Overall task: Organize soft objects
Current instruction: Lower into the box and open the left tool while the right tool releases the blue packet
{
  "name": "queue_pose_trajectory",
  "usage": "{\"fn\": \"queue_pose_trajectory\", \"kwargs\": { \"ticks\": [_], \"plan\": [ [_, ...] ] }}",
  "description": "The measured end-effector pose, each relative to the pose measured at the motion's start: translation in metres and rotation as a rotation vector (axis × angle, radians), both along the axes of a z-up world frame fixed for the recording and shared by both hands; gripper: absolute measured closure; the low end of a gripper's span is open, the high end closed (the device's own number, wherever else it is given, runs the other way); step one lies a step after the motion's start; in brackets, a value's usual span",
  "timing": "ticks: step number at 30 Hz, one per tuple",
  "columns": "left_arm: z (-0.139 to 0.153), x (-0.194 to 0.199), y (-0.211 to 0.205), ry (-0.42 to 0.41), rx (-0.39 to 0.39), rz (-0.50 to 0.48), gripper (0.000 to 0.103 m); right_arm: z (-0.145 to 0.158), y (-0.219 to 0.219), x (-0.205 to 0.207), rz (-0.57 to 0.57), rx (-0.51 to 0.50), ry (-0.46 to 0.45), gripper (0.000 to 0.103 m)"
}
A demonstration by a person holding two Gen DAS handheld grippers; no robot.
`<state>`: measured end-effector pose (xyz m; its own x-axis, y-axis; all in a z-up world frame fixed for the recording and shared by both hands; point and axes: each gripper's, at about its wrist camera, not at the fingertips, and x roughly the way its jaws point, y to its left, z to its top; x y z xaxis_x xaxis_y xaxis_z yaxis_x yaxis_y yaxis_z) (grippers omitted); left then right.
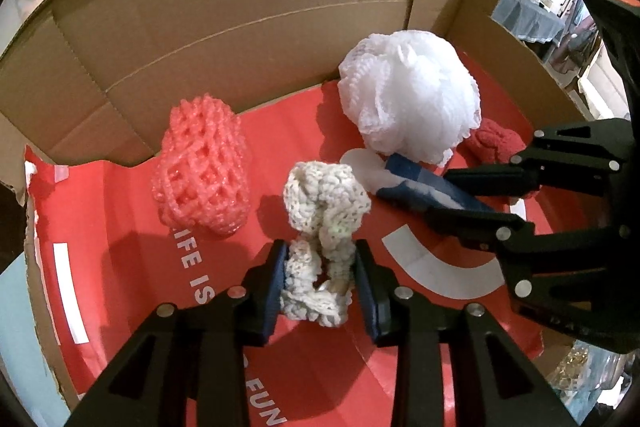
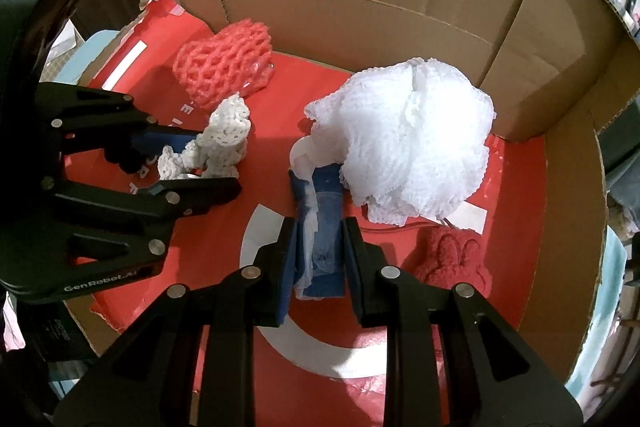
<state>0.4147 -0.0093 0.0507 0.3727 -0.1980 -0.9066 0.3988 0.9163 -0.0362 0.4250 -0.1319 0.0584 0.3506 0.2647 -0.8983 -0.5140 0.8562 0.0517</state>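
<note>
Nearest to us, our left tongs [image 1: 320,277] stand around a cream crocheted cloth [image 1: 324,223] that rises in a crumpled column from the red printed floor [image 1: 132,267] of the open cardboard box [image 1: 240,7]. The left pad lies against the yarn, but a sliver of gap shows at the right one, so we take these tongs as loosened rather than clamped, though the fisheye view makes that hard to judge.

Beside them, our right tongs [image 2: 318,259] are clenched on a folded blue denim cloth with a white lining [image 2: 324,227], its far end resting on the box floor just beside a large white mesh bath pouf [image 2: 412,143]. In the left wrist view the right tongs come in from the right edge with the denim between their tips.

Close by on the right of the denim lies a small red fuzzy knitted piece [image 2: 452,259], partly tucked under the pouf's edge.

Farther back on the left, a pink foam net sleeve [image 1: 202,167] sits near the rear cardboard wall, well apart from the pouf. White lettering runs across the red floor between the net and the left tongs.
</note>
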Motion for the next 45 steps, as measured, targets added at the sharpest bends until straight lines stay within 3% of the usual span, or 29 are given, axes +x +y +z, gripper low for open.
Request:
{"fn": "queue_pose_trajectory", "kwargs": {
  "ticks": [8,25,42,43,44,45],
  "plan": [
    [-0.001,-0.002,-0.007,-0.007,0.0,0.003,0.068,-0.001,0.002,0.0,-0.001,-0.012,0.002,0.08],
    [0.016,-0.011,0.006,-0.048,-0.026,0.044,0.051,-0.004,0.009,-0.001,-0.005,-0.036,-0.013,0.079],
    [0.074,-0.072,0.039,-0.18,-0.103,0.112,0.033,0.025,0.001,-0.023,-0.067,-0.024,-0.068,0.076],
    [0.077,-0.074,0.035,-0.187,-0.106,0.114,0.03,0.027,-0.001,-0.024,-0.07,-0.023,-0.072,0.069],
    [0.082,-0.081,0.036,-0.201,-0.111,0.117,0.03,0.029,-0.002,-0.027,-0.072,-0.022,-0.077,0.047],
    [0.087,-0.086,0.037,-0.212,-0.117,0.119,0.029,0.033,-0.003,-0.031,-0.074,-0.021,-0.095,0.035]
  ]
}}
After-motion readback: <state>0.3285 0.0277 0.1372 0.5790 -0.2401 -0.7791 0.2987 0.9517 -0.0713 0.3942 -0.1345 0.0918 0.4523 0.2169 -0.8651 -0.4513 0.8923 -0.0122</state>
